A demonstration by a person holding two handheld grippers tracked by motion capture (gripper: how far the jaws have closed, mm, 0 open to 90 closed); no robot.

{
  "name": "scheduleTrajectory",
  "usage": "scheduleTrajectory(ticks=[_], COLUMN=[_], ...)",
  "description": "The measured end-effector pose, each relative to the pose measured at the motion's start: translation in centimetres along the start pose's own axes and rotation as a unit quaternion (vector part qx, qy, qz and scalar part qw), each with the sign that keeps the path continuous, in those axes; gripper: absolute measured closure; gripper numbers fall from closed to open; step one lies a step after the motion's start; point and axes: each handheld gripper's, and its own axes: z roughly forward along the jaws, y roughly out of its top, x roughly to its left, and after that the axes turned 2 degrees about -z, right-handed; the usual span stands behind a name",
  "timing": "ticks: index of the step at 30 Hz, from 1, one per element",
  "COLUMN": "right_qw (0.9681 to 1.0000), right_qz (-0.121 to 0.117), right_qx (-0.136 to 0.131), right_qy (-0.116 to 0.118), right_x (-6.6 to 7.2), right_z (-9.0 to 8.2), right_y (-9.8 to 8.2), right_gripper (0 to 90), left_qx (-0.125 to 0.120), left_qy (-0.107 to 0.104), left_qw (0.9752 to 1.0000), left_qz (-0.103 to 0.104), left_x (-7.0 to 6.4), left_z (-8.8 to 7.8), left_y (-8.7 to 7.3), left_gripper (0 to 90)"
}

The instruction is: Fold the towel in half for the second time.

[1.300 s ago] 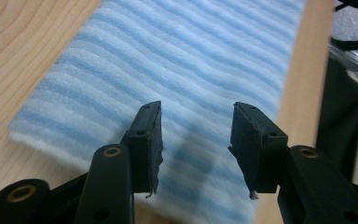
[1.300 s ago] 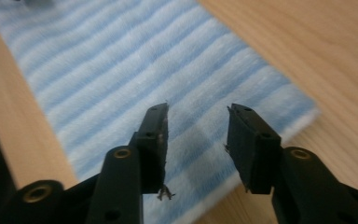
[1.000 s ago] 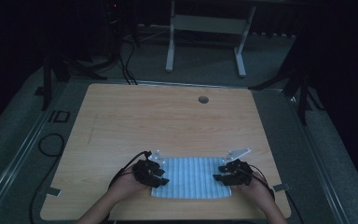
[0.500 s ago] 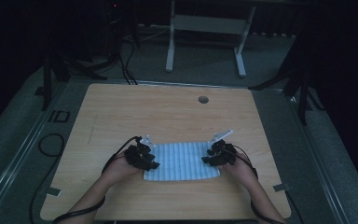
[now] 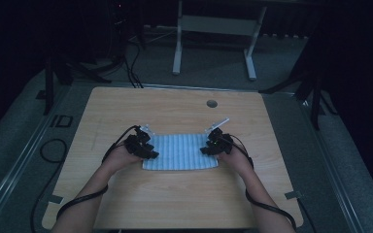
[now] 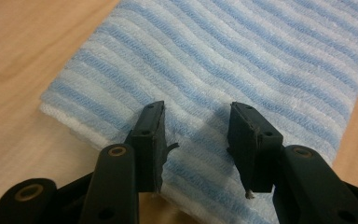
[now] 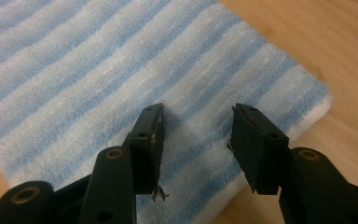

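Folded blue-striped cloth (image 5: 180,152) lies flat near table (image 5: 175,107) front edge. Left gripper (image 6: 196,135) over its left end, right gripper (image 7: 196,135) over right end (both spread, nothing pinched); right jaws just widened.

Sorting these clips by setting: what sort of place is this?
Probably a lab or recording room, not a home: a bare wooden table on a grey floor, cables trailing into a dark surround, a white metal stand behind.
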Motion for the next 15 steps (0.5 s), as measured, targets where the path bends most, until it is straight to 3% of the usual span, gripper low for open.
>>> scheduleTrajectory(ticks=[4, 8, 12, 13, 15], right_qw=[1.0, 1.0, 0.9999, 0.9999, 1.0], right_qz=[0.004, 0.004, 0.006, 0.007, 0.003], right_qx=[0.004, 0.008, 0.009, 0.007, 0.001], right_qy=[0.0, -0.001, 0.007, 0.008, 0.007], right_x=[-0.5, -0.6, -0.6, -0.4, -0.3], right_z=[0.6, 0.8, 0.6, 0.2, -0.1], right_y=[0.9, 1.5, 1.7, 1.7, 1.5], right_gripper=[52.8, 52.3, 44.1, 39.0, 35.4], left_qx=[-0.007, -0.009, -0.022, -0.036, -0.046], left_qy=[-0.002, 0.0, -0.001, -0.006, -0.011], left_qw=[0.9999, 0.9998, 0.9996, 0.999, 0.9985], left_qz=[-0.014, -0.017, -0.019, -0.027, -0.029], left_x=[1.0, 1.2, 0.9, 0.7, 0.4], left_z=[0.0, 0.0, -0.6, -1.2, -1.6], left_y=[0.1, 0.1, 0.2, 0.3, 0.4], left_gripper=[56.1, 56.0, 52.6, 51.8, 45.1])
